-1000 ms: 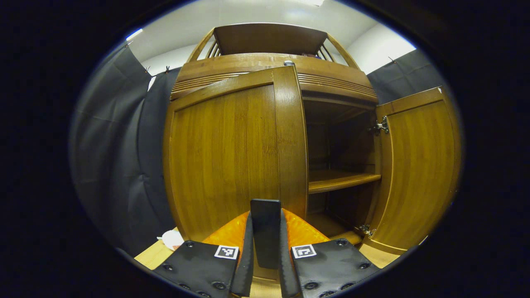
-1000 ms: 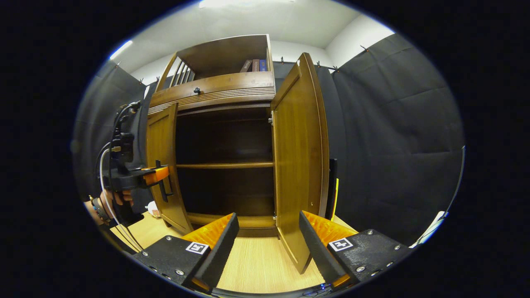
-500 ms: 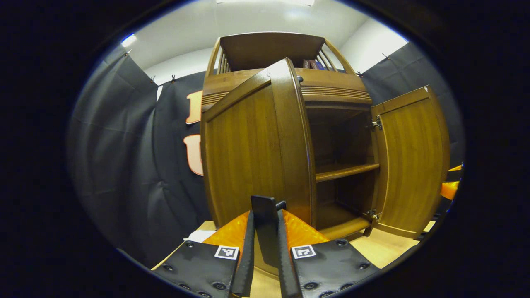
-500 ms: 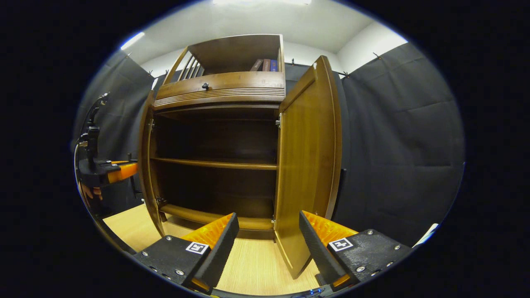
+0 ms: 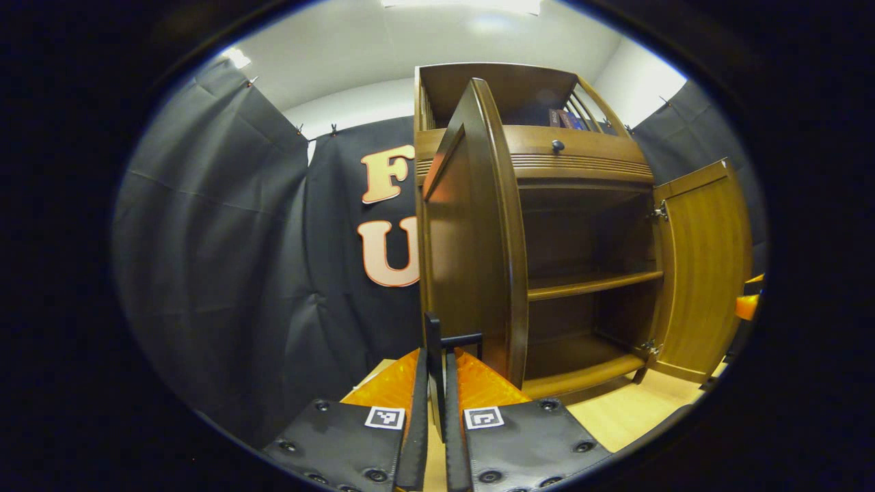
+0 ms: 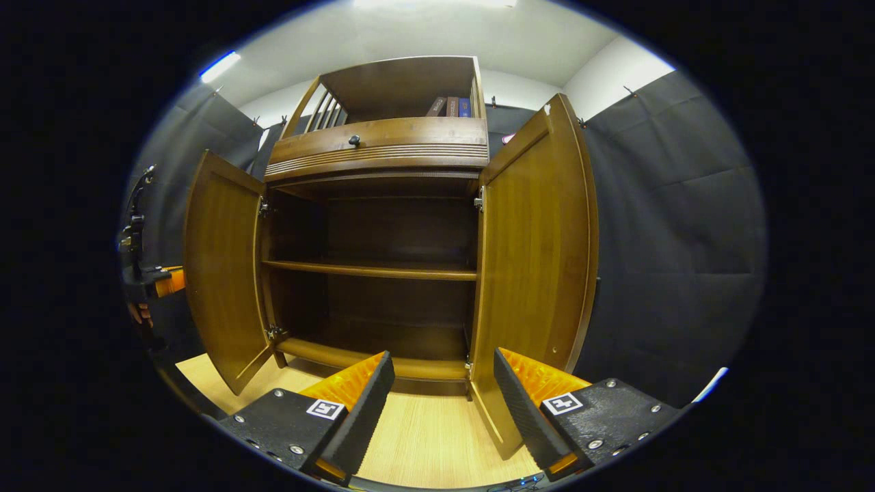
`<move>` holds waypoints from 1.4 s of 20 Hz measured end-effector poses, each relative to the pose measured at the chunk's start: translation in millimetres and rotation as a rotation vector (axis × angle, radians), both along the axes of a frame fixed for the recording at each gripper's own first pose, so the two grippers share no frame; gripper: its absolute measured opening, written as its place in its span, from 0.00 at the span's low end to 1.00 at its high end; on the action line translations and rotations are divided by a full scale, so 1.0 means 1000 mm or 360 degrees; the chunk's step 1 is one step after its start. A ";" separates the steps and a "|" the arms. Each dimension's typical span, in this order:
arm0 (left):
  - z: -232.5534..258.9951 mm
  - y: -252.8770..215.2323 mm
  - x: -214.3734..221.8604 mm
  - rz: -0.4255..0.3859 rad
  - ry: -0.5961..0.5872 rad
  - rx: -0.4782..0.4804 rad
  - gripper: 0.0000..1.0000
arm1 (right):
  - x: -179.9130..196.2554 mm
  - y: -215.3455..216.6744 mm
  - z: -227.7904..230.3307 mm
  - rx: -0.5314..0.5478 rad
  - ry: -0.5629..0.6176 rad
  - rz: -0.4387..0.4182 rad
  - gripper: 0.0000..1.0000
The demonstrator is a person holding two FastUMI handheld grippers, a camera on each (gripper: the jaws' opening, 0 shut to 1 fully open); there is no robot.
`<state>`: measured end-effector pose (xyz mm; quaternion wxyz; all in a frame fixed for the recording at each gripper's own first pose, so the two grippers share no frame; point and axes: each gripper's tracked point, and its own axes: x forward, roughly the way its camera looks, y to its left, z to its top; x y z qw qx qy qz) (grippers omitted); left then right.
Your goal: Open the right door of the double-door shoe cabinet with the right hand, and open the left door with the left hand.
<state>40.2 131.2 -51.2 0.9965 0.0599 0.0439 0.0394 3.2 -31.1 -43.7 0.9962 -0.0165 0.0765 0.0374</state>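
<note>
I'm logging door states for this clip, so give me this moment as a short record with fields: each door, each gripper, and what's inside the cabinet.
left door: open, swung wide, seen edge-on in the left gripper view
left gripper: shut on the door handle
right door: open, swung out past the cabinet's side
right gripper: open, holding nothing, in front of the cabinet
cabinet interior: one shelf, nothing seen on it
top compartment: books
drawer knob: centre of front panel

Likely a recording booth: black cloth walls (image 6: 670, 225) around a shoe cabinet (image 6: 383, 157).
</note>
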 end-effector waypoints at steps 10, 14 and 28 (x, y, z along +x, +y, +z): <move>0.004 0.064 0.006 -0.0334 -0.0004 -0.0192 0.05 | 0.004 0.026 0.006 0.0062 0.0003 0.0002 0.90; 0.003 0.081 0.009 -0.0452 -0.0004 -0.0241 0.05 | 0.007 0.024 0.007 0.0056 0.0026 -0.0036 0.90; 0.047 0.076 -0.066 -0.0267 -0.0032 -0.0175 0.13 | 0.023 0.027 -0.001 0.0059 0.0016 -0.0001 0.96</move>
